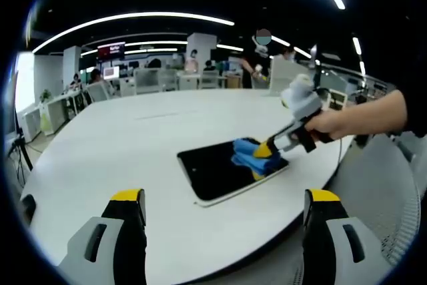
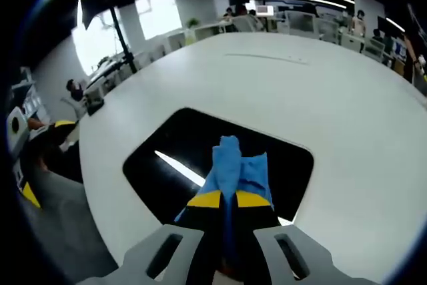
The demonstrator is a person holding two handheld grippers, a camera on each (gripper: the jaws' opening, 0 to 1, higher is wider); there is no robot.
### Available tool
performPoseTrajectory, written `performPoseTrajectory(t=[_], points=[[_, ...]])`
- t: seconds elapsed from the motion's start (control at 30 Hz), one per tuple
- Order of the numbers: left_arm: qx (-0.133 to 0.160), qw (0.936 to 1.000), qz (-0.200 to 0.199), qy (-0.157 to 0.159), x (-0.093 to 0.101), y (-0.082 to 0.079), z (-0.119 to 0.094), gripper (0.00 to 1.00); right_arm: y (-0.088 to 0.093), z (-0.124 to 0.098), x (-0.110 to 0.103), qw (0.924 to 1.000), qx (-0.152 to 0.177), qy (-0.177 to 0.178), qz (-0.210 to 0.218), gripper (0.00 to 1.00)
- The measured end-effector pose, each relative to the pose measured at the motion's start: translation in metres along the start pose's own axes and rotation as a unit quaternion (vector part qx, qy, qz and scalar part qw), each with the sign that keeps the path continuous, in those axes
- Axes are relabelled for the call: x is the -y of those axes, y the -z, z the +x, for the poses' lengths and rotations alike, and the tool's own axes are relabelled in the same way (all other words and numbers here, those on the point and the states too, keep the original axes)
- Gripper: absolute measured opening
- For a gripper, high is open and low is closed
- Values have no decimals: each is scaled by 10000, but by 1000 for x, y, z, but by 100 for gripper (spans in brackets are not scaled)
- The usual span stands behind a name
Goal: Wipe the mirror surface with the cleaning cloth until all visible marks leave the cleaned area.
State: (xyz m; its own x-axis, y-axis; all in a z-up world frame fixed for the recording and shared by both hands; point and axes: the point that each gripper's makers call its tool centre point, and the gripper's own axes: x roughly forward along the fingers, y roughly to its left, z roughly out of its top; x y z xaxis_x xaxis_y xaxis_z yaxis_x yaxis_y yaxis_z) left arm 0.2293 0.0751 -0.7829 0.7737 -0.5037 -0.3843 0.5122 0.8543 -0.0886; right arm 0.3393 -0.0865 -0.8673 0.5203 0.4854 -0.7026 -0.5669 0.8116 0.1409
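A dark rectangular mirror [image 1: 213,168] lies flat on the white table [image 1: 133,138]. A blue cleaning cloth [image 1: 252,158] rests on the mirror's right end, held by my right gripper [image 1: 270,149], which a hand brings in from the right. In the right gripper view the mirror [image 2: 200,148] reflects a ceiling light, and the blue cloth [image 2: 237,171] is pinched between the yellow-tipped jaws of my right gripper [image 2: 227,199], pressed on the glass. My left gripper [image 1: 223,205] stands open over the table's near edge, short of the mirror, with nothing between its fingers.
The large white table curves away to the far side. Office desks, chairs and people [image 1: 263,51] stand beyond it. In the right gripper view the left gripper [image 2: 40,158] shows at the left beside the table edge. A grey chair back [image 1: 380,185] sits at right.
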Motion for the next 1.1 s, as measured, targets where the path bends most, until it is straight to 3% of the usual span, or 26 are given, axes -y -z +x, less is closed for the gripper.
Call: performPoseTrajectory(t=[1.1], points=[[-11, 10000, 2, 6, 0, 1, 1, 99, 34, -27, -28, 9980, -281, -423, -364, 1]])
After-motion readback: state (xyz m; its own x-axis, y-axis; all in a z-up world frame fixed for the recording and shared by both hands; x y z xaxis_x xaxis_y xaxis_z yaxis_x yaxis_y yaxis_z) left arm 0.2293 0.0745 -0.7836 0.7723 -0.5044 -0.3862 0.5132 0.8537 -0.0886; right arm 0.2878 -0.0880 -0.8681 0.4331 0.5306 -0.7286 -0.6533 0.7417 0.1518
